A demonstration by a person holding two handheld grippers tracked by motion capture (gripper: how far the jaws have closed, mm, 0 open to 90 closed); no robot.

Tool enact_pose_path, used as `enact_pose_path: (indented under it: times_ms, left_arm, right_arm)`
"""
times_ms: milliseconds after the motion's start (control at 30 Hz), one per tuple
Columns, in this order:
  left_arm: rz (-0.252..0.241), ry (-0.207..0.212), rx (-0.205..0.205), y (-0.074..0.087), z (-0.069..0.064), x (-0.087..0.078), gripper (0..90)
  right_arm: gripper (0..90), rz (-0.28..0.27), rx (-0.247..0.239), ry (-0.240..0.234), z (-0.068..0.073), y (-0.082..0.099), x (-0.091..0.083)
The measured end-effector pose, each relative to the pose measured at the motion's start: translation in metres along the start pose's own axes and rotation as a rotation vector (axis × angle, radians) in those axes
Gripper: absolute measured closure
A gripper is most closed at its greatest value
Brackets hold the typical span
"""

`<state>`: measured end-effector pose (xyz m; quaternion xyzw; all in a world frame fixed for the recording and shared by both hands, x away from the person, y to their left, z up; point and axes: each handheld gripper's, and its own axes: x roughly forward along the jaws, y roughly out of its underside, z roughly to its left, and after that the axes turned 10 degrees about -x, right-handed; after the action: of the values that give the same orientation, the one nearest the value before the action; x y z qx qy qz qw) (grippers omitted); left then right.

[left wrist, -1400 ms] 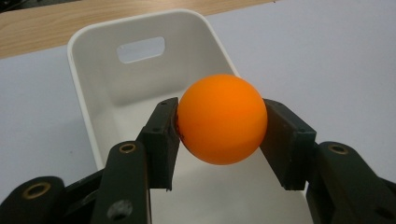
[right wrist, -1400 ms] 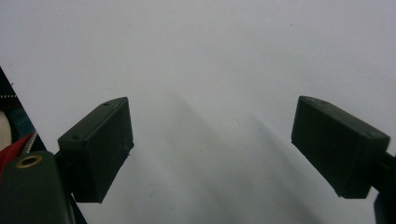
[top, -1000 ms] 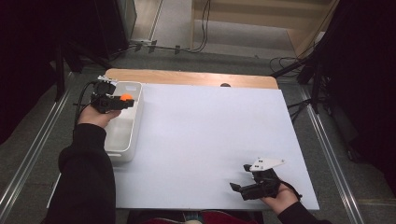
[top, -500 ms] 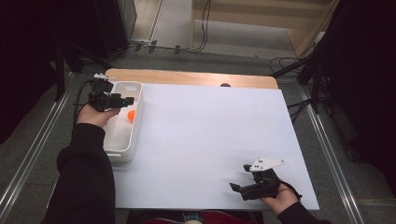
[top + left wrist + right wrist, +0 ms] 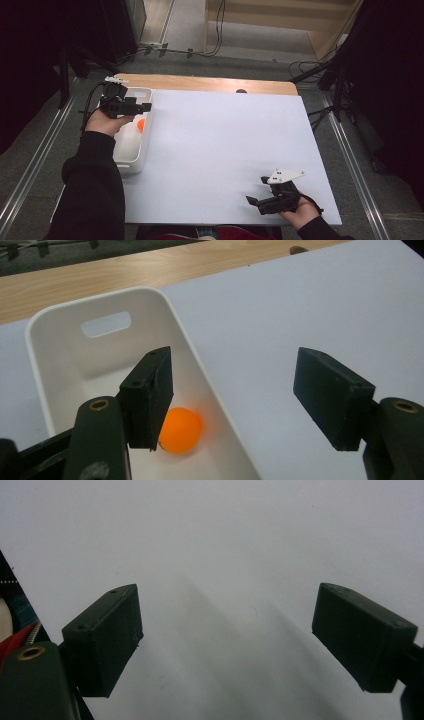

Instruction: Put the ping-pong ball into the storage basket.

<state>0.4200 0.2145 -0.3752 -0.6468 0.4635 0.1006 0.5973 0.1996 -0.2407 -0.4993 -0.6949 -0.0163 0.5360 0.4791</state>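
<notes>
The left tool (image 5: 142, 106) is hanging over the white bin (image 5: 131, 159) at the counter's (image 5: 225, 145) left edge, and its jaws have just been opening, with nothing between them. The orange ball (image 5: 180, 430) is lying on the bin floor, against the wall nearest the white sheet. The right tool (image 5: 256, 202) is resting near the front right corner, jaws spread wide and empty. To finish cleanly, the left hand should be lifting straight up, keeping its jaws from knocking the bin rim
</notes>
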Motion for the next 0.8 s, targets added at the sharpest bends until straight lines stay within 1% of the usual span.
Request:
enact_pose_path:
  times_ms: [33,100,167,233,367,467,567,667,700,733,800]
  left_arm:
    - [-0.001,0.014,0.003,0.0,-0.002,0.0,32.4]
    - [-0.003,0.044,-0.011,-0.001,-0.004,-0.001,32.4]
    - [0.002,0.076,-0.003,-0.002,-0.009,-0.002,32.4]
    - [0.0,0.083,0.009,-0.002,-0.012,-0.001,32.4]
    - [0.019,0.084,0.039,-0.001,-0.021,0.002,32.4]
    - [0.028,0.09,0.043,-0.001,-0.024,0.004,32.3]
    - [0.03,0.119,0.046,0.0,-0.028,0.005,32.3]
    - [0.044,0.133,0.068,0.0,-0.032,0.005,31.9]
    - [0.052,0.138,0.069,0.0,-0.034,0.005,29.5]
    - [0.058,0.149,0.078,0.0,-0.035,0.005,27.6]
    - [0.062,0.163,0.08,0.001,-0.038,0.006,27.6]
  right_arm:
    - [11.5,0.0,0.0,0.0,0.0,0.0,0.0]
    - [11.5,0.001,0.002,0.002,0.0,0.0,0.0]
    - [11.5,0.002,0.001,0.003,0.0,0.0,0.0]
    - [11.5,0.003,0.002,0.002,0.0,0.0,0.0]
    - [11.5,0.002,0.001,0.001,0.0,0.0,0.0]
    - [11.5,0.0,-0.001,0.003,0.0,0.0,0.0]
    - [11.5,0.0,-0.004,0.001,0.0,0.0,0.0]
    - [11.5,-0.001,-0.004,0.002,-0.001,0.0,0.0]
    - [11.5,-0.002,-0.001,0.002,0.0,0.0,0.0]
    - [11.5,-0.004,0.0,0.001,0.0,0.0,0.0]
    - [11.5,-0.006,0.013,-0.005,0.0,0.0,0.0]
